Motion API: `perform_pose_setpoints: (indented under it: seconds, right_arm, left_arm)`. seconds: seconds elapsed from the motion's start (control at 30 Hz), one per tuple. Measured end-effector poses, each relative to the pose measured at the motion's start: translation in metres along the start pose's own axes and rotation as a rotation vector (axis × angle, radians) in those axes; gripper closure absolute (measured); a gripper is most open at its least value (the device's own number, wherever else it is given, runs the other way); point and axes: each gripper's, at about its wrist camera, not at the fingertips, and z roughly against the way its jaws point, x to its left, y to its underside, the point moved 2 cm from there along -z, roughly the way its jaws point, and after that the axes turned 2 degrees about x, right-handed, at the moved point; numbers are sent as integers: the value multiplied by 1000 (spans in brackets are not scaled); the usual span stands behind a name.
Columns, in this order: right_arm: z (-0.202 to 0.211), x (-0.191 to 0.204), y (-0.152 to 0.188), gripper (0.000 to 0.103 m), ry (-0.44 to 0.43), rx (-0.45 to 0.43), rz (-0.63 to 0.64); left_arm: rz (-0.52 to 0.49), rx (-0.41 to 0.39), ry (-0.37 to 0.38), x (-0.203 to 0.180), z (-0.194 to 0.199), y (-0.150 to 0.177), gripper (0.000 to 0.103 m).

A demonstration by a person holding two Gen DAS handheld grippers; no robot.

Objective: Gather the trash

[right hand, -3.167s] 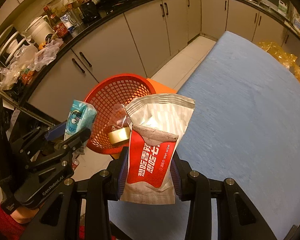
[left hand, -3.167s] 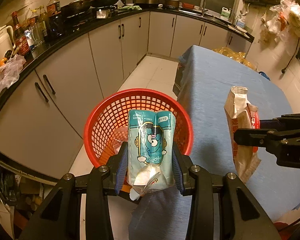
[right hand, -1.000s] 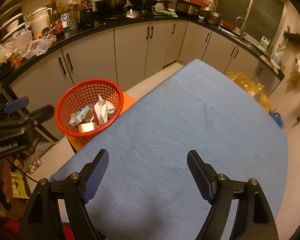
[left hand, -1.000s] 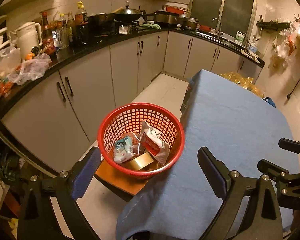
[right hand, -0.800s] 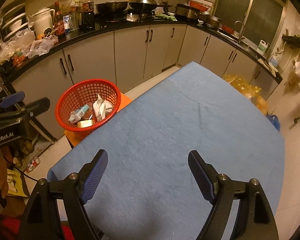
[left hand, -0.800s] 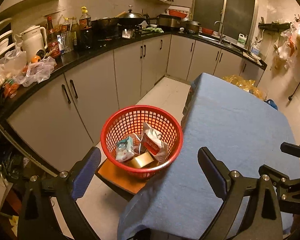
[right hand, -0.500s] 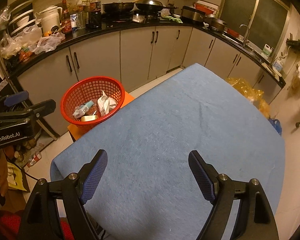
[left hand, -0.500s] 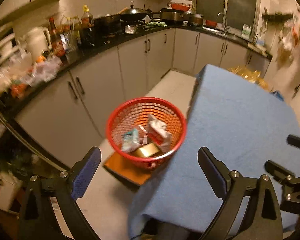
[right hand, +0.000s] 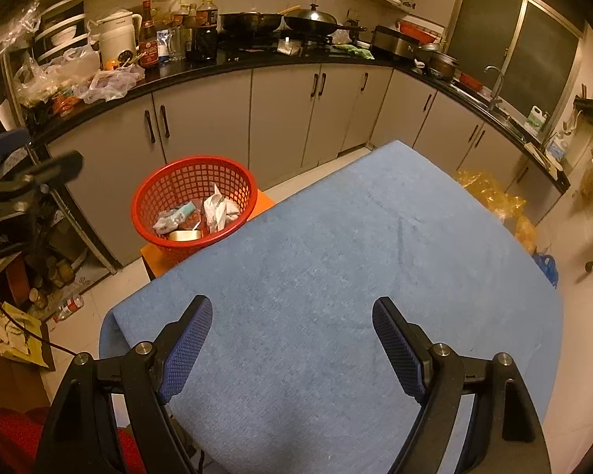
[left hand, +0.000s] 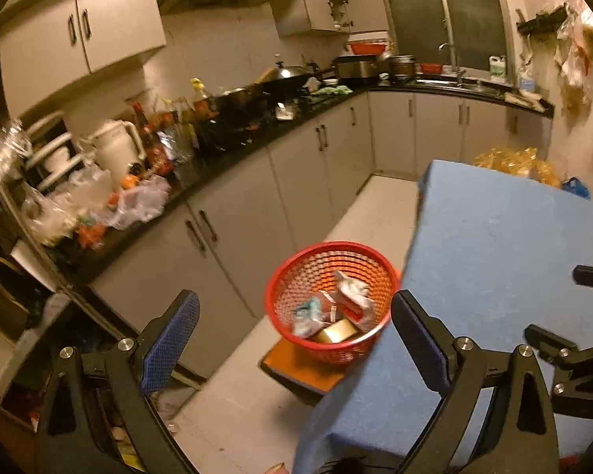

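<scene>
Left wrist view: the left gripper (left hand: 296,339) has its jaws spread wide with nothing between them. Through the gap, at about 1 o'clock from the frame's centre, sits the red mesh basket (left hand: 332,296) on an orange stool (left hand: 296,367), just beside the near edge of the table under its blue cloth (left hand: 506,260). Inside the basket lie a teal pouch (left hand: 306,314), a crumpled white-and-red wet wipe packet (left hand: 352,292) and a gold tin (left hand: 336,330), bunched together at the bottom. The right gripper (left hand: 565,308) shows at 4 o'clock, over the cloth; its jaws stand apart. A black countertop (left hand: 233,150) crowded with bottles, a white kettle (left hand: 116,150) and plastic bags curves from 9 to 1 o'clock. This view is somewhat blurred.

Right wrist view: the right gripper (right hand: 292,339) hangs released above the bare blue cloth (right hand: 355,260), fingers wide and empty. The basket (right hand: 193,205) stands at 10 o'clock, touching the table's edge, with the teal pouch (right hand: 176,215), the wet wipe packet (right hand: 217,207) and the gold tin (right hand: 184,236) inside. The left gripper (right hand: 27,158) enters at 9 o'clock, well apart from the basket. A yellow plastic bag (right hand: 490,193) lies beyond the table at 2 o'clock.
</scene>
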Motion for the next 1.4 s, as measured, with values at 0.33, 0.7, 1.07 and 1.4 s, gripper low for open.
perform_pose_setpoints:
  seconds: [0.33, 0.7, 1.07, 1.4]
  right_arm:
    - [2, -4, -5, 16, 1, -19, -13]
    - [21, -2, -13, 15, -54, -128, -29]
    - [19, 0, -15, 14, -37, -116, -16]
    - [14, 2, -12, 14, -41, -102, -8]
  left_arm:
    - [23, 64, 65, -1, -11, 6, 6]
    - [40, 86, 77, 3, -19, 8, 6]
    - [27, 100, 86, 0, -23, 11, 6]
    - [39, 136, 100, 6, -33, 15, 6]
